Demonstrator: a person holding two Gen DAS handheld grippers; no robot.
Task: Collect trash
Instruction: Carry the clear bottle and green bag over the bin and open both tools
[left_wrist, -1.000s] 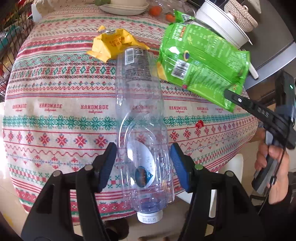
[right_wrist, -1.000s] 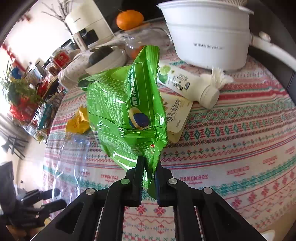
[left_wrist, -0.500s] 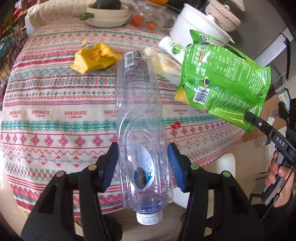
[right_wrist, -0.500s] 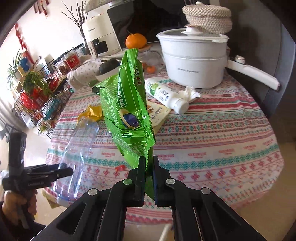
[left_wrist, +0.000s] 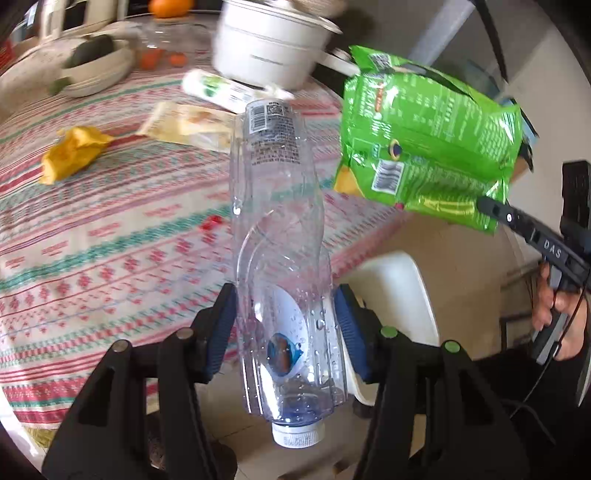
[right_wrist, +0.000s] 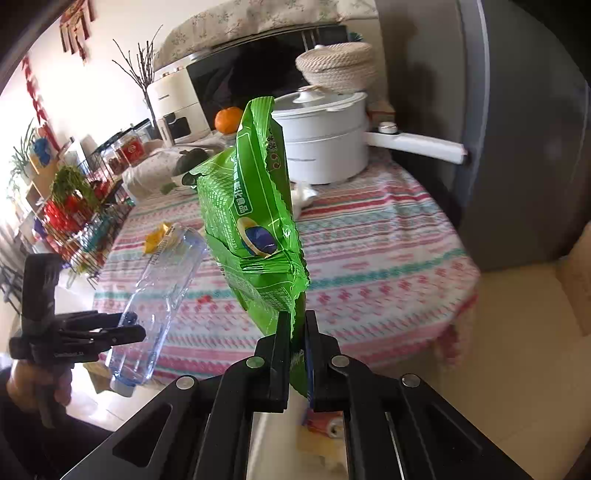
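My left gripper (left_wrist: 286, 328) has its blue-padded jaws clamped on both sides of a clear, crumpled plastic bottle (left_wrist: 280, 236), near the neck end. The bottle hangs in the air, white cap (left_wrist: 298, 434) pointing down toward me and base tilted up and away, off the near edge of the round surface with the red, green and white patterned cloth (left_wrist: 110, 236). Water droplets cling inside it.

My right gripper (right_wrist: 295, 332) has its jaws pinched tight on the bottom corner of a bright green crinkled snack bag (right_wrist: 255, 221). The bag stands upright above the jaws, lifted clear of the patterned surface and held just to the right of the bottle.

Beyond the bottle, on the cloth, I see a crumpled yellow wrapper (left_wrist: 72, 153), a flat pale beige packet (left_wrist: 184, 122) and a small white bottle with a green label (left_wrist: 221, 88) lying on its side. Farther back from the bottle sits a white lidded pot with a long handle (right_wrist: 321, 140), and to its left an orange fruit (right_wrist: 229, 120) and a pale shallow bowl (left_wrist: 96, 70) holding something dark green. A white chair seat (left_wrist: 391, 288) shows below the bottle, beside the surface's edge.
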